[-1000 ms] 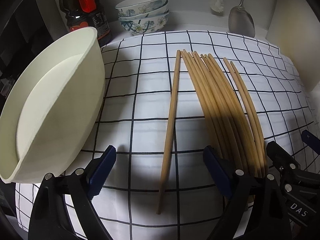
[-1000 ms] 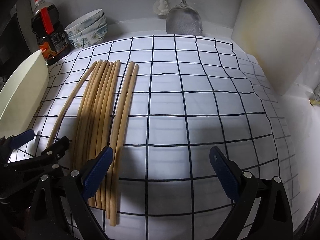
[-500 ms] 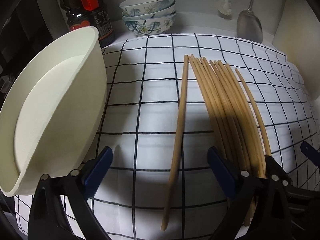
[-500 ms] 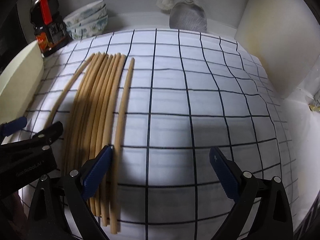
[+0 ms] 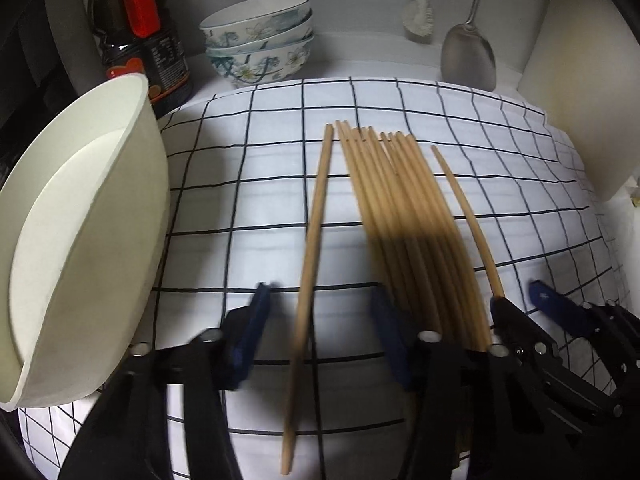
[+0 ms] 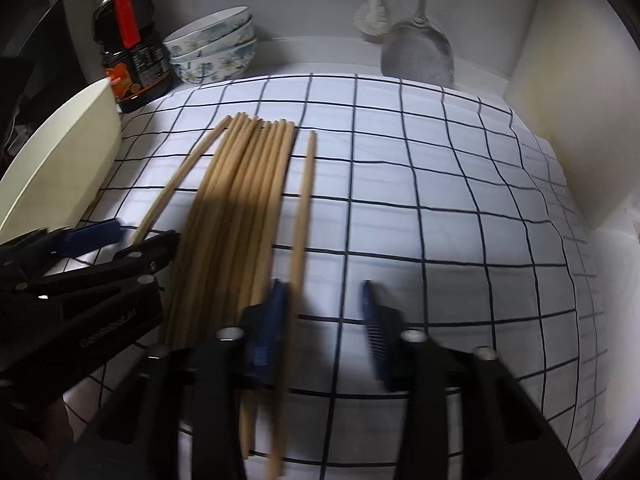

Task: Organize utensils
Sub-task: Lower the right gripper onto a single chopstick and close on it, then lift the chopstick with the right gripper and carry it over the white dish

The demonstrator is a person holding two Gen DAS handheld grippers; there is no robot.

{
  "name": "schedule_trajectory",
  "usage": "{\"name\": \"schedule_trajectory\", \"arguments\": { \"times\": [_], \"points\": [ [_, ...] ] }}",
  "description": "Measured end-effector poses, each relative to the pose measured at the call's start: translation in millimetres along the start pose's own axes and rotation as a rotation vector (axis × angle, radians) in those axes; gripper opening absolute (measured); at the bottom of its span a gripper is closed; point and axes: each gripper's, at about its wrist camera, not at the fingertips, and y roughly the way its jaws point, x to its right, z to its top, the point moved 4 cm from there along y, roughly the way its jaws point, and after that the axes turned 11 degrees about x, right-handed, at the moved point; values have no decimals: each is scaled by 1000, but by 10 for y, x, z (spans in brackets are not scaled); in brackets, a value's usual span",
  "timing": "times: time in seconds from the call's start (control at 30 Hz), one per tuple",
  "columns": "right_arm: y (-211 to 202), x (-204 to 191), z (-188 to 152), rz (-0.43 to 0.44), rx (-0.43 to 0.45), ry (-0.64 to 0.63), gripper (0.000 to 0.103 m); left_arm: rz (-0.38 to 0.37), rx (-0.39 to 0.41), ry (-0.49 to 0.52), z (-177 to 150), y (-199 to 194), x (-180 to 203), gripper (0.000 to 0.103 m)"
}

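Several wooden chopsticks [image 5: 400, 216] lie side by side on a checked cloth [image 5: 260, 208]; they also show in the right wrist view [image 6: 244, 208]. One chopstick [image 5: 310, 260] lies apart on their left, between the fingers of my left gripper [image 5: 320, 328], which is open around it. Another single chopstick [image 6: 300, 220] lies on the right of the bunch, against the left finger of my open right gripper [image 6: 324, 320]. The right gripper also shows in the left wrist view [image 5: 520, 308], and the left gripper in the right wrist view [image 6: 132, 240].
A cream tilted bowl [image 5: 80, 240] stands at the left. A dark sauce bottle [image 5: 140, 36], stacked flowered bowls [image 5: 260, 40], a hanging brush [image 5: 418, 12] and a metal spatula [image 5: 468, 56] line the back. A cream wall [image 5: 580, 112] bounds the right.
Both grippers have narrowed their opening and moved forward over the chopsticks. One of the two right-hand chopsticks has joined the bunch, leaving a single one apart.
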Motion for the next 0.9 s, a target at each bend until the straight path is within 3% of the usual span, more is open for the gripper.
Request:
{"name": "schedule_trajectory", "arguments": {
  "times": [0.07, 0.13, 0.5, 0.9],
  "points": [
    [-2, -16, 8, -3, 0, -13, 6, -4, 3, 1, 6, -10, 34, 15],
    [-5, -8, 6, -2, 0, -12, 6, -7, 2, 10, 2, -17, 67, 7],
    [-130, 127, 1, 61, -28, 95, 6, -63, -7, 8, 12, -216, 23, 7],
    [-648, 18, 378, 94, 43, 92, 6, -82, 64, -19, 331, -831, -227, 7]
  ]
}}
